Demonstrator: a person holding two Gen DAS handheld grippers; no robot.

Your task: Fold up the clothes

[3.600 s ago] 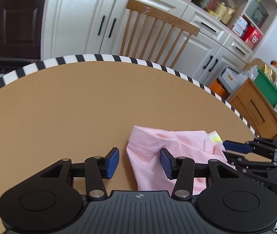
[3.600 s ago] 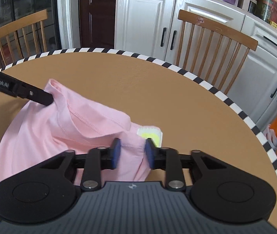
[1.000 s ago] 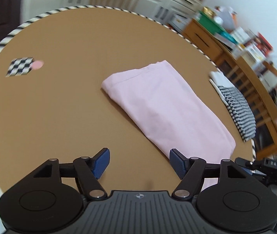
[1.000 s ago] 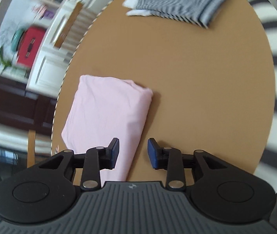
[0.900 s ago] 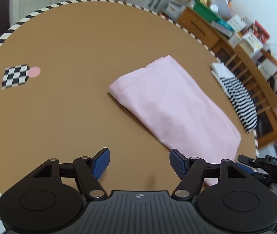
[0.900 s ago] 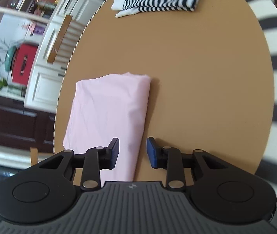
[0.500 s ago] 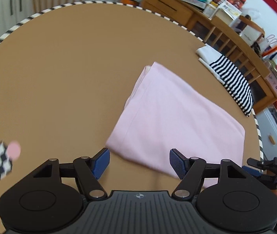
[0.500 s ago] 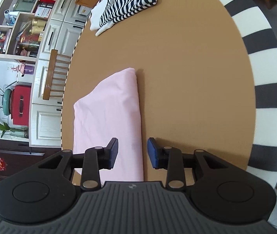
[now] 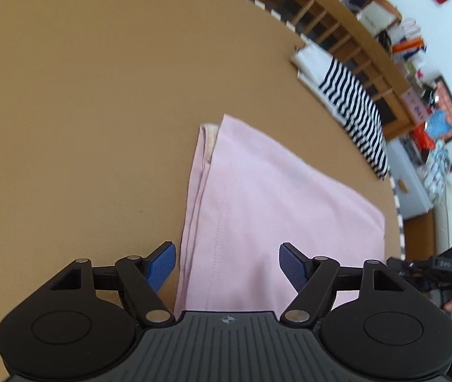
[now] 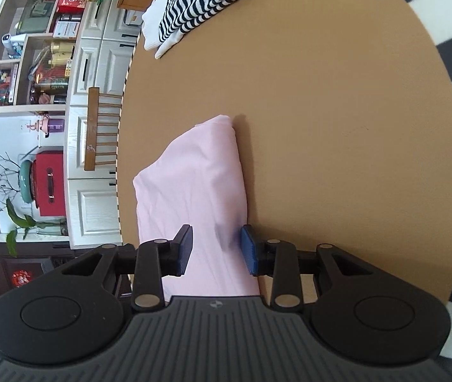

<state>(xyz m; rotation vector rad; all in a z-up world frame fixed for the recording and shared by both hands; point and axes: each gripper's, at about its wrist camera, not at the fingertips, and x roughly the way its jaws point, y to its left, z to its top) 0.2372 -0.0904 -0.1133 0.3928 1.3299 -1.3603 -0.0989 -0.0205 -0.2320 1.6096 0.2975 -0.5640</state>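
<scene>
Since a second ago your left gripper (image 9: 227,262) has swung round the pink garment (image 9: 277,210), from its long side to the short end where the layered edges show; your right gripper (image 10: 215,248) has barely shifted along the opposite folded edge

Jaws: left spread wide and opening further, straddling the near hemmed edge of the pink cloth; pads not pressing on it. Right jaws part-spread, cloth lying between them; left pad seems to float above the fabric, right pad sits at the fold line, no pinch that I can make out

Step in hand, as I judge it: taking hold of this end for the next fold, or squaring it off. To do it well, bring the left jaws down over all the stacked layers at the corner, not just the top sheet, and close only once the lower pad is under the bottom layer. Match the right grip at the same depth so the edge lifts level. Keep both lifts low so the folded stack does not splay

Garment: pale pink, folded into a tidy rectangle, smooth top, faint creases, a stitched seam running along the near part, layer edges staggered at the far left corner. It lies flat on the round tan table (image 9: 82,95), near the striped rim. Folded striped garment (image 9: 353,105) sits well apart at the far edge
</scene>
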